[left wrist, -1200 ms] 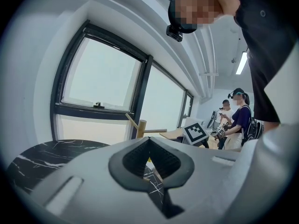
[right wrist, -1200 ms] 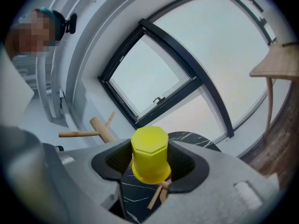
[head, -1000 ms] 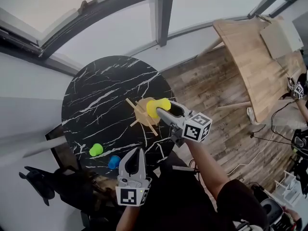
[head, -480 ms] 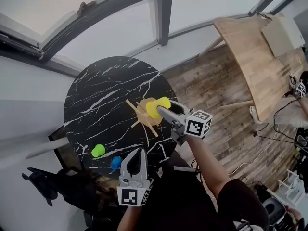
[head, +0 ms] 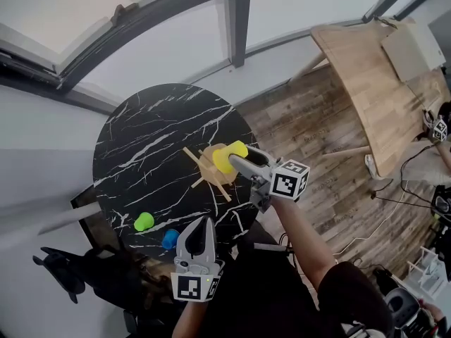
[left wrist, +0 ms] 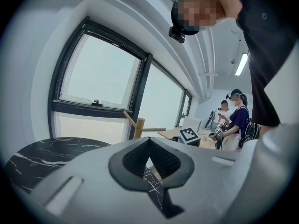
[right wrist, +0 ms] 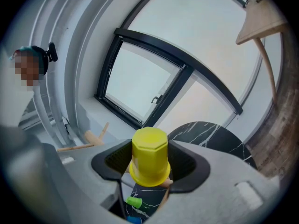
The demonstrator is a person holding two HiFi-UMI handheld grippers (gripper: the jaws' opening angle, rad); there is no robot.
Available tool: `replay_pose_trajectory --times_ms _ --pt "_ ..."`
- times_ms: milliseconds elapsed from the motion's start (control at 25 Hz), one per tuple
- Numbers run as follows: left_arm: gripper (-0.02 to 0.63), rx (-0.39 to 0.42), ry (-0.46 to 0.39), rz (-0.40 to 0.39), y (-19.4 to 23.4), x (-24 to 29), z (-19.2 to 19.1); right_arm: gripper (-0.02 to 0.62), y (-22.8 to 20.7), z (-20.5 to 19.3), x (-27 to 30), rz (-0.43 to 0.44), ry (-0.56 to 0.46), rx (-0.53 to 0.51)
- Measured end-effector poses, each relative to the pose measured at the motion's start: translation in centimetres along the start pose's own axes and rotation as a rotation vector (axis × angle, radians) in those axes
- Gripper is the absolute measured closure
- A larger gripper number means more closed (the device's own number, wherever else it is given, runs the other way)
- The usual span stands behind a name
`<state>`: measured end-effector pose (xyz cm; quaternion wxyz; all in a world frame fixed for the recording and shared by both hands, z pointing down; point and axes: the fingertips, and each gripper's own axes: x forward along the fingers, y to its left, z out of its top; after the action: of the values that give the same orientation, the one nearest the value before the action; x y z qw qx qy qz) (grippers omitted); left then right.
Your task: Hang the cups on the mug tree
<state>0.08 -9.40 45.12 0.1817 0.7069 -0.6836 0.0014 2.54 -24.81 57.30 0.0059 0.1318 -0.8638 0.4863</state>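
Head view shows a round black table (head: 141,139) with the tree (head: 208,169) standing at about 3 o'clock of its centre, and the right gripper (head: 235,162) reaching in from the tree's 4 o'clock. That gripper is clamped on the yellow cup (head: 227,157), which sits right against the tree's top, at its 2 o'clock; whether it touches a peg cannot be told from here. The right gripper view confirms the grip: both pads press the cup's sides, its flat closed end tipped up and away, with 2 pegs (right wrist: 93,139) off at 9 o'clock of the cup. The left gripper (head: 206,220) hangs over the table's 6 o'clock edge, and the left gripper view shows its jaws fully together with nothing between them. A green cup (head: 144,221) lies at the table's 7 o'clock and a blue cup (head: 170,239) at 6 o'clock, both well apart from the tree. The step in hand looks like hanging cup 1 of 3, so the task is early. The next move likely calls for lining the cup's open end up with a free peg, seating it there, and only then parting the jaws, since a loose seat could let it drop.
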Motion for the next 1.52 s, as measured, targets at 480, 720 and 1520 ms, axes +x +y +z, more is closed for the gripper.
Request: replay_pose_trajectory --times_ms 480,720,1520 --pt "0.606 -0.009 -0.011 -0.01 0.6 -0.6 0.4 0.348 0.2 1.0 -0.6 -0.012 -0.042 0.01" --pt "0.606 -0.015 -0.027 -0.027 0.8 -1.2 0.9 0.331 0.3 1.7 -1.9 -0.064 -0.082 -0.013" --pt "0.606 -0.001 -0.062 -0.138 1.6 -5.3 3.2 0.566 5.4 1.4 -10.4 -0.444 -0.26 -0.25"
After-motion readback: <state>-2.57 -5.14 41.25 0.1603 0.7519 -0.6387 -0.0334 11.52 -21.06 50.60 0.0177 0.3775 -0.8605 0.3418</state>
